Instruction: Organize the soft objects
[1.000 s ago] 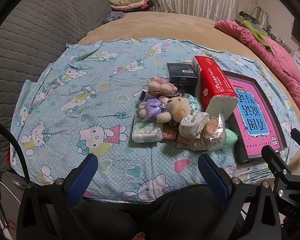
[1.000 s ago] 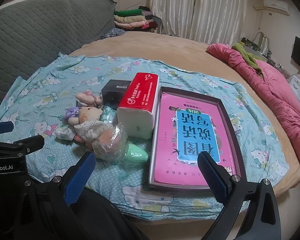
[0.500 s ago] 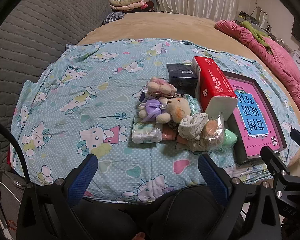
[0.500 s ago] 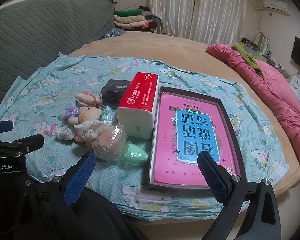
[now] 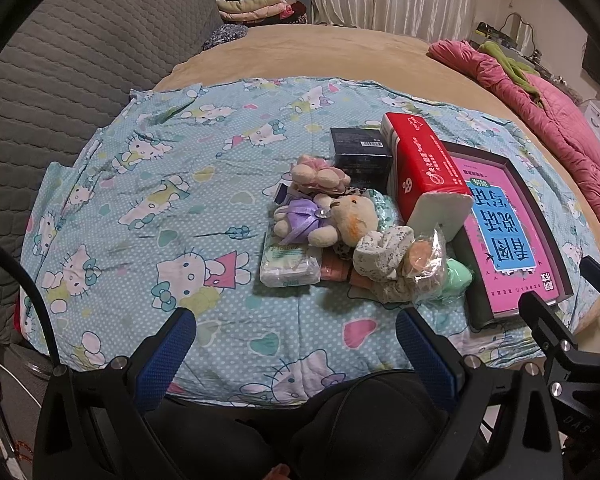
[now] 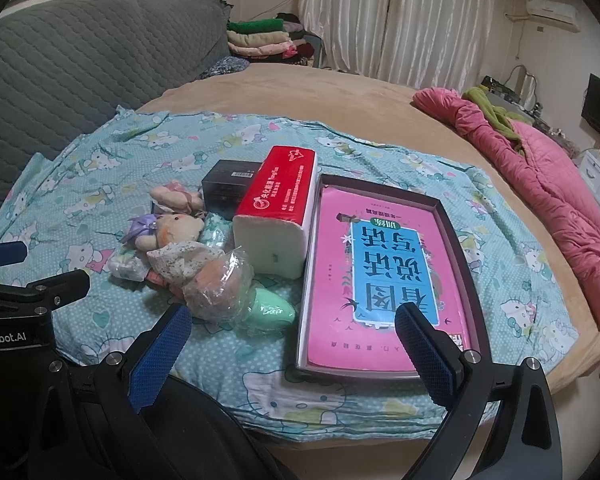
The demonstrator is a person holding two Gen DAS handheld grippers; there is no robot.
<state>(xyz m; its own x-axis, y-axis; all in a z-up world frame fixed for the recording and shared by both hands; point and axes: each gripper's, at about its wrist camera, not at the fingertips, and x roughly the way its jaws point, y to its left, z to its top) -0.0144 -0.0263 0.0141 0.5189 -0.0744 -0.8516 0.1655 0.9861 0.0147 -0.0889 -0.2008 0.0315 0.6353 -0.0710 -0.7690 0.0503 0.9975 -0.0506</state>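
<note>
Lying lengthwise away from both spread, empty jaws, the red tissue pack [image 6: 278, 200] shows its white end.

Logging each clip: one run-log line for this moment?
left hand-held gripper: open | right hand-held gripper: open | small beige plush bear: untouched on bed

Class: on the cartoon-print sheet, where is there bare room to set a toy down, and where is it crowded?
Free: the sheet left of the teddy bear, out to the grey quilt, and the near strip between the toy pile and the open left gripper. Crowded: bear, red tissue pack, black box and pink book tray sit packed together.
</note>
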